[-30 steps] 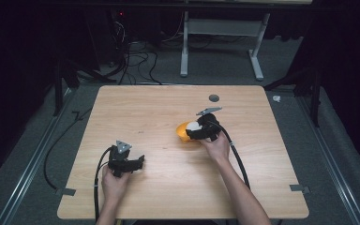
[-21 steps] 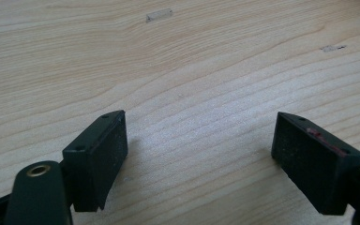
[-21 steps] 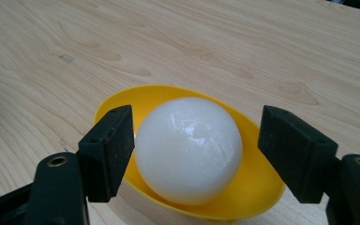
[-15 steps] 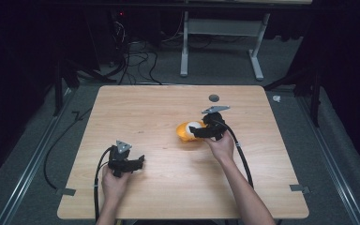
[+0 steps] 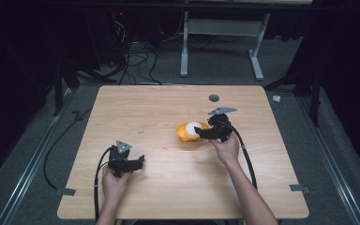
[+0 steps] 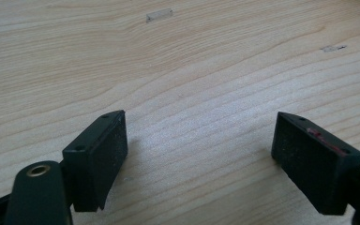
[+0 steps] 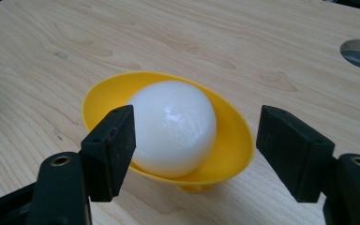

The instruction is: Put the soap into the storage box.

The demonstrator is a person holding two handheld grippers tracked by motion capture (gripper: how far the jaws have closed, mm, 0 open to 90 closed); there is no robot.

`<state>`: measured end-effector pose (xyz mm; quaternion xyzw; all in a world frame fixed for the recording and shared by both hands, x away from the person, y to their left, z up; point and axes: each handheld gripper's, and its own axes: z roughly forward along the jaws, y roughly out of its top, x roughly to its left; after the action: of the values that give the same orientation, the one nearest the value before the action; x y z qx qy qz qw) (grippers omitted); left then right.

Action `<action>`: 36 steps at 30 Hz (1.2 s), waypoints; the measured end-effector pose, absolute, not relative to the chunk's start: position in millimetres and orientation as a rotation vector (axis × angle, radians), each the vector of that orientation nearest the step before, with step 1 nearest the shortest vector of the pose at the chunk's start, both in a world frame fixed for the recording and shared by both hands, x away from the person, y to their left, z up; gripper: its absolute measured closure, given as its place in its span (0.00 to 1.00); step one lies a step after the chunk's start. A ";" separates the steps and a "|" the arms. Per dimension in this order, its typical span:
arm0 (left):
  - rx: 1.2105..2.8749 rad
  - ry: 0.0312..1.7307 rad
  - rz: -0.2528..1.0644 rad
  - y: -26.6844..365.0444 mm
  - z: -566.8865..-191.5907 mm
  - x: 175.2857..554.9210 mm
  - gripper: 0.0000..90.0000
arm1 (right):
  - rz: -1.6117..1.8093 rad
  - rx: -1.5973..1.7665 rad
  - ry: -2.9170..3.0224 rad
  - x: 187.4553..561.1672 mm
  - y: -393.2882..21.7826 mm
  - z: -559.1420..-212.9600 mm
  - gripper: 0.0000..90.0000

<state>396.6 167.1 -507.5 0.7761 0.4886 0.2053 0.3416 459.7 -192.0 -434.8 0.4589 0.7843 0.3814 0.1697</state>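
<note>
Now, white ball (image 7: 174, 126) in yellow bowl (image 7: 232, 140), just ahead of right gripper (image 7: 197, 150), its jaws just closing, not gripping.

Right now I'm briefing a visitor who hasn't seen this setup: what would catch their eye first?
The bright yellow bowl holding a white ball near the middle of the wooden table, vivid against the dark room. The right gripper sits right at it, jaws either side of the ball with a gap at one. The left gripper rests apart, near the front edge.

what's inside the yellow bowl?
A white ball sits in the yellow bowl. The ball covers the bowl's bottom, so anything beneath it is hidden.
</note>
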 end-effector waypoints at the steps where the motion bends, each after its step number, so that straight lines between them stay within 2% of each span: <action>1: 2.018 1.271 0.534 167.1 -507.5 396.6 0.21 | 1.084 1.300 2.227 459.9 -193.5 -435.3 0.33; 36: 2.018 1.271 0.533 167.1 -507.5 396.6 0.21 | 1.109 1.272 2.146 435.6 -220.9 -408.1 0.33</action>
<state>396.6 167.1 -507.5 0.7760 0.4888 0.2051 0.3419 435.6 -220.9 -408.1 0.4562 0.7694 0.3976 0.2044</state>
